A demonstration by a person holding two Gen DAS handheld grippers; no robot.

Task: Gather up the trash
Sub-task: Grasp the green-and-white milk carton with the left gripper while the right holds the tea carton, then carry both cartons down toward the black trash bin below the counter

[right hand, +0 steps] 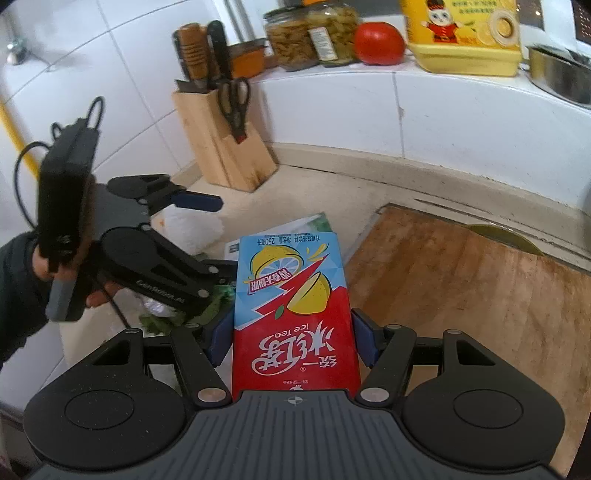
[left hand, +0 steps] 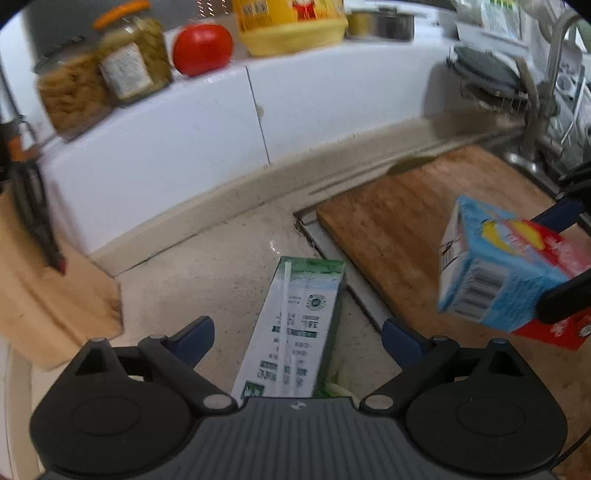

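Observation:
A green-and-white drink carton lies flat on the beige counter with its straw attached. My left gripper is open, one finger on each side of it, and the pads do not touch it. A blue-and-red ice tea carton is gripped between the blue pads of my right gripper, off the counter over the edge of a wooden board. The left wrist view shows that carton at the right in the right gripper. A hand holds the left gripper above crumpled white paper and green leaf scraps.
A wooden knife block with scissors stands at the back left. A wooden cutting board covers the sink to the right, with a tap and dish rack beyond. Jars, a tomato and a yellow bottle line the white ledge.

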